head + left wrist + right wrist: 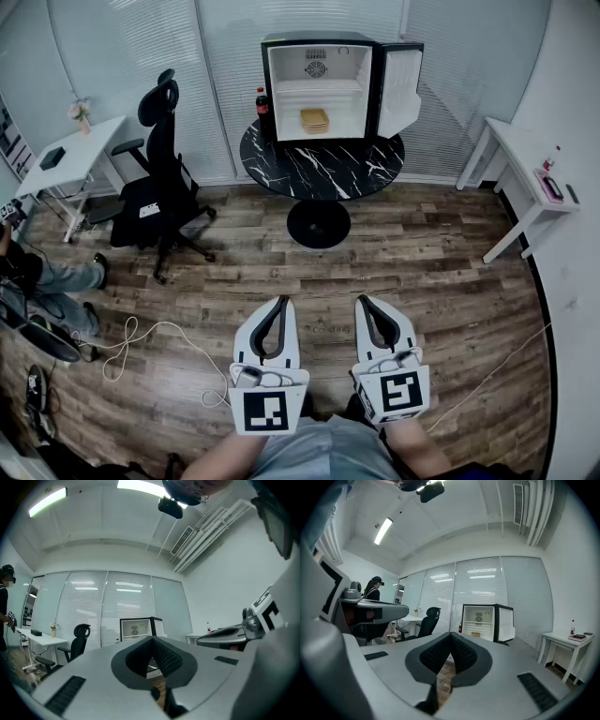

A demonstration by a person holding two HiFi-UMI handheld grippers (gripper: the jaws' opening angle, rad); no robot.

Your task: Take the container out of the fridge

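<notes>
A small black fridge (pixel 323 86) stands on a round black marble table (pixel 322 169) at the far side of the room, its door (pixel 397 88) swung open to the right. A tan container (pixel 314 120) sits on the fridge's lower level. Both grippers are held low and near me, far from the fridge. My left gripper (pixel 280 303) has its jaws together with nothing between them. My right gripper (pixel 366 304) is shut and empty too. The fridge (pixel 482 620) shows small ahead in the right gripper view, and the fridge (pixel 136 628) also appears in the left gripper view.
A black office chair (pixel 155 183) stands left of the table, beside a white desk (pixel 66 164). A cola bottle (pixel 262 108) sits on the table left of the fridge. Another white desk (pixel 525 178) is at the right wall. A white cable (pixel 150 342) lies on the wooden floor; a person (pixel 42 281) is at the left.
</notes>
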